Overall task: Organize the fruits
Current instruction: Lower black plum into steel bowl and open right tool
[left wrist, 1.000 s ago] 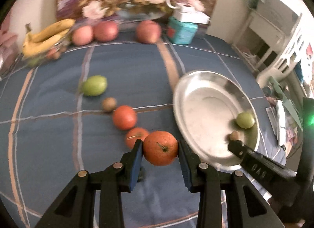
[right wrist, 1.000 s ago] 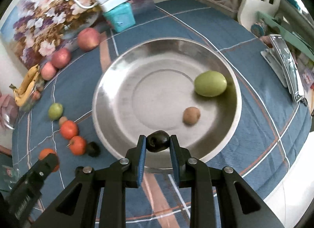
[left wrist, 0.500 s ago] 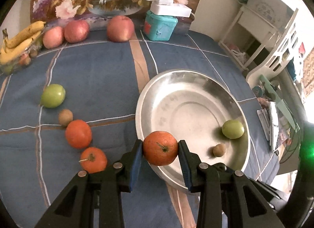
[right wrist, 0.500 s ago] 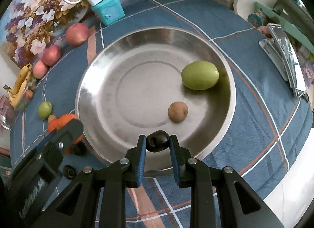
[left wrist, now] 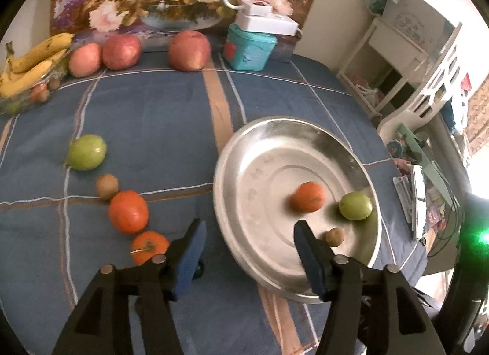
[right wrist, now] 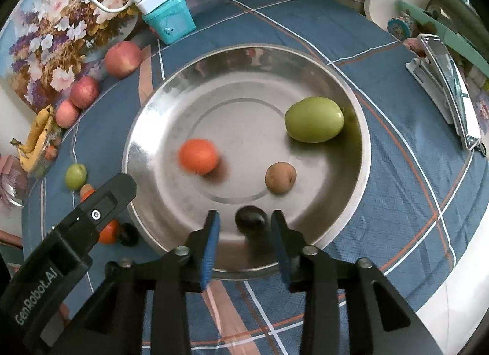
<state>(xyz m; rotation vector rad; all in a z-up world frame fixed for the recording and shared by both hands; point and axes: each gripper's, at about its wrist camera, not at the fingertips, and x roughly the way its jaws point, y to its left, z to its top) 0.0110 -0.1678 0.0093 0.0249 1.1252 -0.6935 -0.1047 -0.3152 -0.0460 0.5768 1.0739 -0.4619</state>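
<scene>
A round steel plate sits on the blue plaid cloth. In it lie an orange fruit, blurred, a green fruit, a small brown fruit and a dark fruit. My left gripper is open and empty over the plate's near rim. My right gripper is open, with the dark fruit loose between its fingers. Left of the plate lie a green fruit, a small brown fruit, two orange fruits and a dark fruit.
Three apples and a bowl of bananas line the far edge. A teal box with a white power strip stands beside them. A clip-like object lies right of the plate. A white chair stands past the table.
Both grippers have opened. The orange fruit has left the left gripper and now lies in the plate. The dark fruit has left the right gripper and sits on the plate.
</scene>
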